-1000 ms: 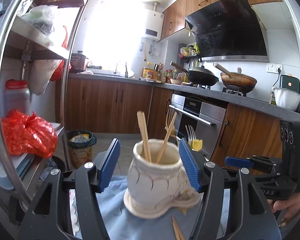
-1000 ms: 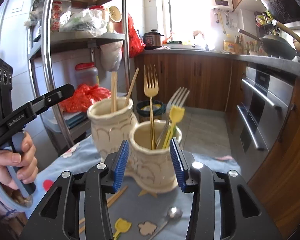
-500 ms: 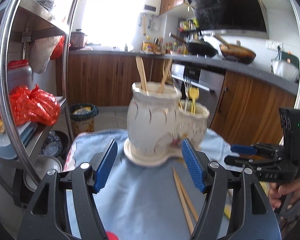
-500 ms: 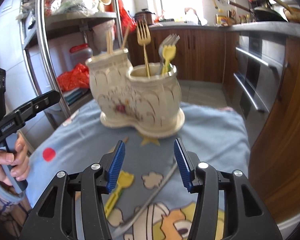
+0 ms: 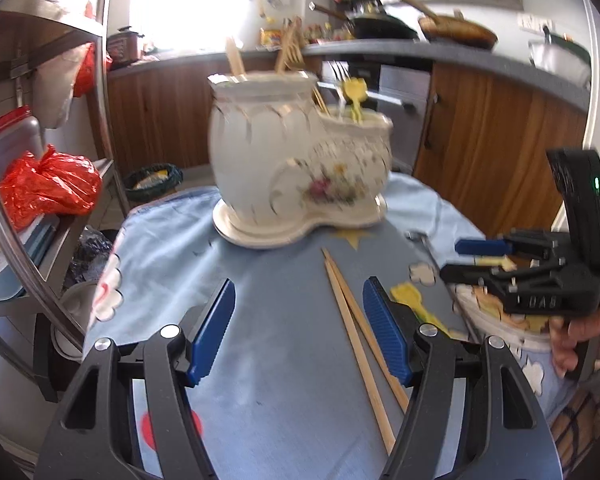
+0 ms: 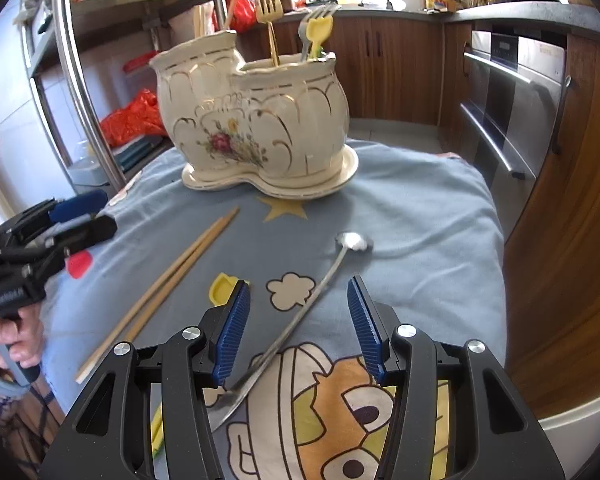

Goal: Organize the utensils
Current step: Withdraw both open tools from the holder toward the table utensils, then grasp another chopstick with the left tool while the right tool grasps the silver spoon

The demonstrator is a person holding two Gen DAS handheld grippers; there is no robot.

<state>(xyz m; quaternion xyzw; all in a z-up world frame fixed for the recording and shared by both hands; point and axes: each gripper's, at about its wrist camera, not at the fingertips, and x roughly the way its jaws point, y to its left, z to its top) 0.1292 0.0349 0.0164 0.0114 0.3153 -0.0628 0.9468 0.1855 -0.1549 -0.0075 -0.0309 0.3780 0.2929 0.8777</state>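
Both are released, gripping nothing. The right hand-held gripper hangs over a metal spoon whose handle runs between its parted fingers; a yellow utensil lies at its 9 o'clock. The left hand-held gripper hovers beside loose chopsticks. The ceramic utensil holder, holding forks, stands at 12 o'clock on the blue cloth.

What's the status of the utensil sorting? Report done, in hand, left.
Done: the holder already has chopsticks in the taller pot and three forks in the lower one.
In hand: nothing; the left hand-held gripper and right hand-held gripper are both open and empty.
Left: the chopstick pair, the spoon and a yellow utensil lie on the cloth.
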